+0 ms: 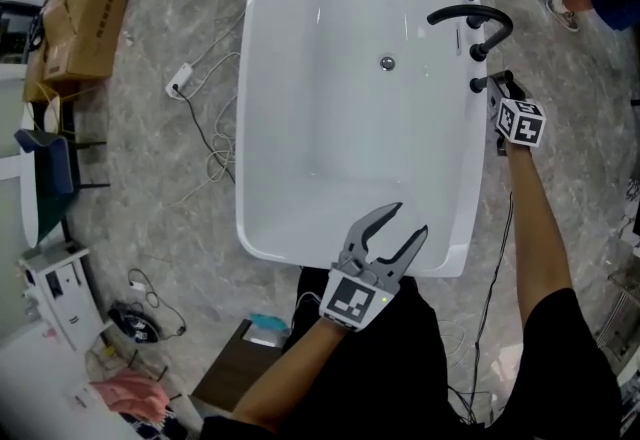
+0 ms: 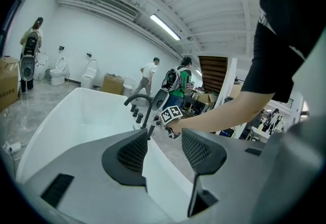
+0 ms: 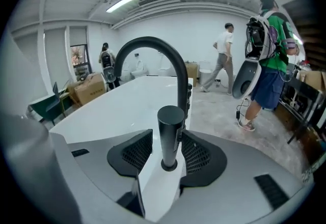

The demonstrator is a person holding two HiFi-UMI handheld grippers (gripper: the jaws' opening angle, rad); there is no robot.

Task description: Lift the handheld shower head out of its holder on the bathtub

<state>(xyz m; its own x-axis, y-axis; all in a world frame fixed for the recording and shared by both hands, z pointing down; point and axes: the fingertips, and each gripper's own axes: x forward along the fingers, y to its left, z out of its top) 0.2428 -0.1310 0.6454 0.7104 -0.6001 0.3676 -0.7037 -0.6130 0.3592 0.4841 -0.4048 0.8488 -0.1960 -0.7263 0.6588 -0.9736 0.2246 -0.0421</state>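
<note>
the right gripper (image 3: 167, 156) is bracketing the upright handheld shower head (image 3: 170, 126) in its holder on the bathtub (image 1: 250, 128) rim, jaws apart; the arched faucet (image 3: 153, 45) is crowding close behind. the left gripper (image 1: 410, 220) is hovering agape, empty.

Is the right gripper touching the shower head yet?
Cannot tell. In the right gripper view the shower head stands between the right gripper pads; any gap is too slim to judge.

shirt (image 1: 565, 338): black, short sleeves | marker cubes (image 1: 353, 300) (image 1: 522, 121): black-white | jaws: grey, black pads (image 2: 133, 152)
</note>
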